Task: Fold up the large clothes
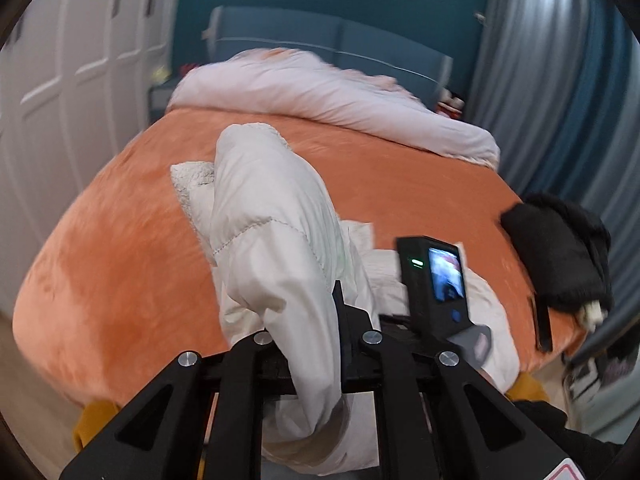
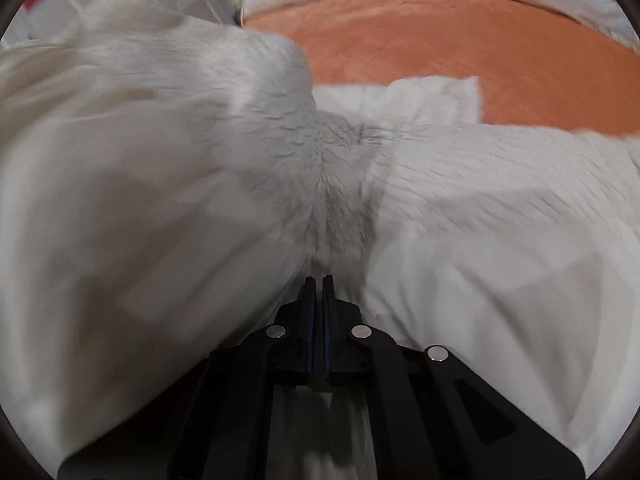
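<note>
White puffer jacket [image 1: 272,248] with a fleecy lining sits bunched at the near edge of the bed, on the orange bedspread [image 1: 120,264], and I have it gripped from both sides. My left gripper [image 1: 320,320] has a thick roll of the jacket running between its fingers and hanging down past the bed's near edge; the fabric hides the left finger, so I see only the right one pressed against the cloth. My right gripper [image 2: 318,280] has its jaws drawn almost together, only a thin slit between the blue-edged pads, pinching a fold of the jacket [image 2: 240,160] where the fleecy lining gathers into a crease. From the left wrist view I see the right gripper's camera body [image 1: 436,284] just beside the jacket, its small screen lit. A rumpled pale pink duvet [image 1: 320,96] lies along the far edge of the bed, and a black garment [image 1: 560,256] sits at the right edge. White wardrobe doors [image 1: 60,92] stand beyond the bed's left edge.
</note>
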`<state>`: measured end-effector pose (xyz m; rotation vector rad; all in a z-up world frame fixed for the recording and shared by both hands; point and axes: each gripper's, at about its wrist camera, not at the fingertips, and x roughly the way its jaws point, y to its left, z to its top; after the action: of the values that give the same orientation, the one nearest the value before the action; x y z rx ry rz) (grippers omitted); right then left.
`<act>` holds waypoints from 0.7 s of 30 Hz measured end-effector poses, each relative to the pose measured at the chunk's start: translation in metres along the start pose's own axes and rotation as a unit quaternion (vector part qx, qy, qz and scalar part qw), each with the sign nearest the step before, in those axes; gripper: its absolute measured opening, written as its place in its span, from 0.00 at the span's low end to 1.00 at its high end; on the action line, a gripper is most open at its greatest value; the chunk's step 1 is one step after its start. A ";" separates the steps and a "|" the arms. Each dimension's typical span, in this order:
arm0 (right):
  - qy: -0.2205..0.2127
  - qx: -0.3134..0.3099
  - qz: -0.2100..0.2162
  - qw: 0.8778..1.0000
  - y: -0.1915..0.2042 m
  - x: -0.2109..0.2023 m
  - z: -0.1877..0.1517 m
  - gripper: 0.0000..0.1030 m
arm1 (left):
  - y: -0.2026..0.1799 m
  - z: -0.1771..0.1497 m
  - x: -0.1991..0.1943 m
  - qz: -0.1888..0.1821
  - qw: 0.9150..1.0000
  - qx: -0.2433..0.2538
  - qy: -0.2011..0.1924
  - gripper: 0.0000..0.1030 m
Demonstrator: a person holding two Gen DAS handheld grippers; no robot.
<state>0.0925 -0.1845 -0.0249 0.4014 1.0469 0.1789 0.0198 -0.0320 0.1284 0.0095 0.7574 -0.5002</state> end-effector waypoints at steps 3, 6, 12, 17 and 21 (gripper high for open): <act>-0.018 0.026 0.040 0.999 -0.025 -0.043 -0.027 0.05 | -0.032 0.005 0.003 -0.007 0.999 0.043 0.002 0.07; -0.018 0.048 0.082 0.995 -0.045 -0.067 -0.059 0.05 | -0.062 0.006 0.008 -0.021 0.996 0.084 0.004 0.07; 0.018 0.099 0.153 0.983 -0.069 -0.038 -0.104 0.00 | -0.134 -0.009 0.045 -0.060 0.983 0.168 0.040 0.07; 0.014 0.147 0.188 0.971 -0.096 -0.049 -0.106 0.00 | -0.173 -0.033 0.081 -0.061 0.972 0.218 0.068 0.07; -0.056 0.178 0.165 0.969 -0.145 -0.112 -0.114 0.07 | -0.193 -0.042 0.097 -0.062 0.966 0.239 0.081 0.07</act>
<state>-0.0681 -0.3273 -0.0435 0.9031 0.8945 0.2623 -0.0318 -0.2364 0.0660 0.4606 0.7847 -0.8006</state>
